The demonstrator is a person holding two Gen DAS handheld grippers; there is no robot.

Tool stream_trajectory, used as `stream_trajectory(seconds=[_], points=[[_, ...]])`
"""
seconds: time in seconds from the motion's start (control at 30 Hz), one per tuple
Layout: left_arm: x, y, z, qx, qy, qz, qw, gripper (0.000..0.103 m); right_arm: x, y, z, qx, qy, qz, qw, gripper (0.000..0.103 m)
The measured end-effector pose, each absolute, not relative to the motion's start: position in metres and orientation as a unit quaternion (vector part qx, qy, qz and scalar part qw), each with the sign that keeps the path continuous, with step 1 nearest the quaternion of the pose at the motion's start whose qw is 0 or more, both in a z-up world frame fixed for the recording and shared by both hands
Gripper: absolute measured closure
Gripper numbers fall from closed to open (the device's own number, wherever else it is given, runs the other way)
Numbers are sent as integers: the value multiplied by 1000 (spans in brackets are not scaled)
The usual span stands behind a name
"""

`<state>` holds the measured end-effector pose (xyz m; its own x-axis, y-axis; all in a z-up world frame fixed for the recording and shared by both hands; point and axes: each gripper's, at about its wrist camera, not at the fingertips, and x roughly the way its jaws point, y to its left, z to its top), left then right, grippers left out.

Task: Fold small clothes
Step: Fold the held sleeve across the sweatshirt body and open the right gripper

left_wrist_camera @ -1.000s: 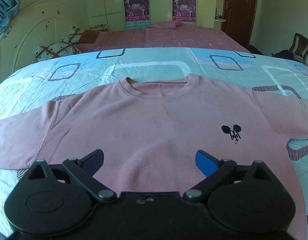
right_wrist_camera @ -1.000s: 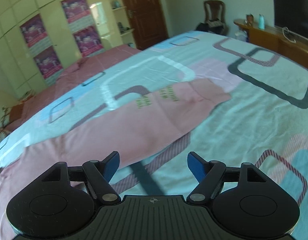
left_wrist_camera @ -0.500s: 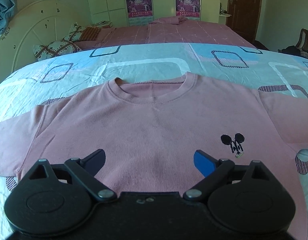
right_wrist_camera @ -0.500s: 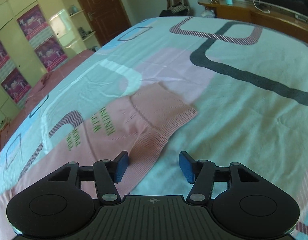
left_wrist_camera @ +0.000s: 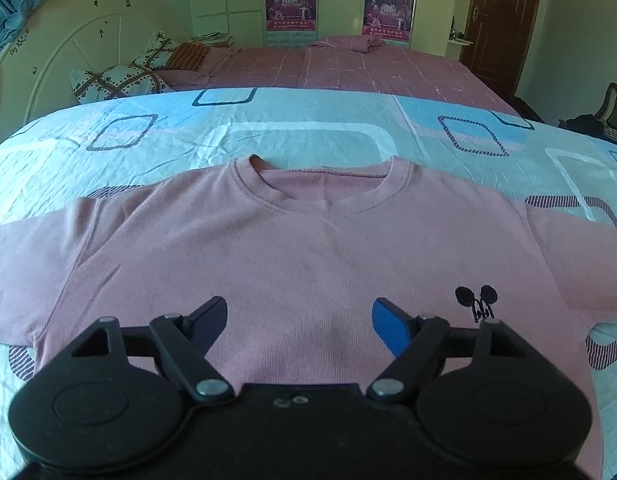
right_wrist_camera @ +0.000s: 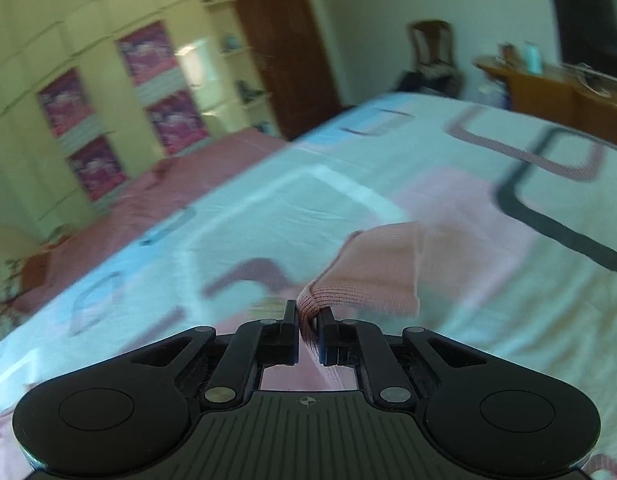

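Observation:
A small pink sweatshirt point(left_wrist_camera: 308, 248) with a black mouse emblem point(left_wrist_camera: 476, 300) lies flat, front up, on the patterned bedspread point(left_wrist_camera: 292, 132), neckline away from me. My left gripper point(left_wrist_camera: 298, 322) hovers over its chest; the jaws are closing, wide apart, with fabric below them and nothing pinched. In the right wrist view my right gripper point(right_wrist_camera: 307, 322) is shut on the ribbed cuff of the pink sleeve point(right_wrist_camera: 372, 268), which rises off the bed in a bunched fold. That view is blurred by motion.
A second bed with a pink checked cover point(left_wrist_camera: 348, 68) and pillows point(left_wrist_camera: 120, 80) lies beyond. A white headboard point(left_wrist_camera: 68, 64) is at left, wardrobes with posters point(left_wrist_camera: 292, 8) and a brown door point(left_wrist_camera: 500, 20) behind. A chair point(right_wrist_camera: 432, 56) and wooden desk point(right_wrist_camera: 548, 92) stand far right.
My right gripper closed on the sleeve cuff and lifted it off the bedspread while swinging sideways. My left gripper's jaws narrowed a little and it moved forward over the shirt's chest.

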<state>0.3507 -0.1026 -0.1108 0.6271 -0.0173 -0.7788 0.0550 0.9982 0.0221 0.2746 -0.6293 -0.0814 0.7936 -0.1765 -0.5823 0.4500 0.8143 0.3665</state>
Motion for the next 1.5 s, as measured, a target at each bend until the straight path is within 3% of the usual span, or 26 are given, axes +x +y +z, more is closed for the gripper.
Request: stream_trajectory(seconds=[0.23,0.5,0.53,0.6,0.63,0.67,0.9,0.97,1.2,1.23,1.27,1.5], points=[[352,-62,-101,2,416,-4,909,25,301,-470,-46,203,270,15,941,95],[352,-22,-106,-25,426,-15,904,23,310,-306,-92,150,358,160,907,94],[353,-22,-108,-34,429,-24,902,22,308,-296,-95,139,365,167,905,91],[354,-26,-112,-45,434,-51,898,21,306,-289,-101,128,376,182,900,68],[354,-31,-115,-49,437,-69,896,19,302,-290,-101,133,373,186,899,50],[355,-38,-118,-51,441,-83,892,18,298,-293,-99,139,367,181,902,44],[368,-93,-151,-62,479,-169,859,15,269,-361,-87,146,357,81,919,44],[374,-103,-162,-58,486,-167,856,19,257,-383,-88,139,359,40,922,44],[388,-96,-177,-150,476,-154,853,66,230,-436,-107,146,384,-46,911,43],[389,-95,-176,-157,469,-156,855,85,228,-440,-110,147,389,-52,908,44],[391,-94,-176,-161,464,-157,857,96,227,-443,-115,147,394,-58,906,44],[392,-75,-122,-195,378,-180,887,97,235,-437,-126,139,399,-63,904,44]])
